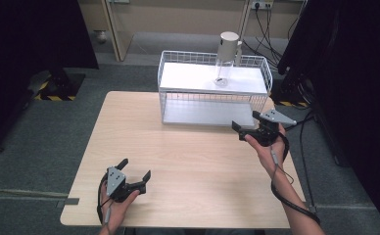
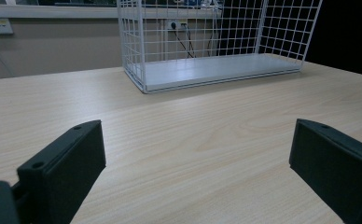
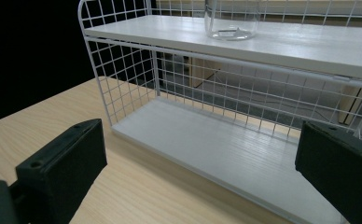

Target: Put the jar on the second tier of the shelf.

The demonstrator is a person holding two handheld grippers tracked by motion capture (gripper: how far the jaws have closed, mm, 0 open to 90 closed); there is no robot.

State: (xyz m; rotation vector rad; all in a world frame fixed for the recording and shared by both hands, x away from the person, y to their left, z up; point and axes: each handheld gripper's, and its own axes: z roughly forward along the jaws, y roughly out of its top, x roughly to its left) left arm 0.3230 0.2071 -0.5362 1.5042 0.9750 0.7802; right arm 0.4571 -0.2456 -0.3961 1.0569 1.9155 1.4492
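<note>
A white wire rack [image 1: 212, 90] with two white shelves stands at the table's far side. On its top shelf stands a clear bottle [image 1: 225, 59] with a white cap, upright. My left gripper [image 1: 136, 168] is held low over the near left of the table, open, with nothing between its jaws. My right gripper [image 1: 246, 121] is open just in front of the rack's right end, level with the lower shelf. In the right gripper view, the bottle's base [image 3: 230, 21] sits above on the top shelf, and the lower shelf [image 3: 216, 144] lies bare ahead of the gripper [image 3: 200, 140].
The light wooden table [image 1: 193, 166] is bare between the grippers. In the left gripper view the rack [image 2: 216, 70] stands far ahead of the gripper [image 2: 198, 135]. Black curtains flank the room, and cables [image 1: 276, 49] run on the floor behind the rack.
</note>
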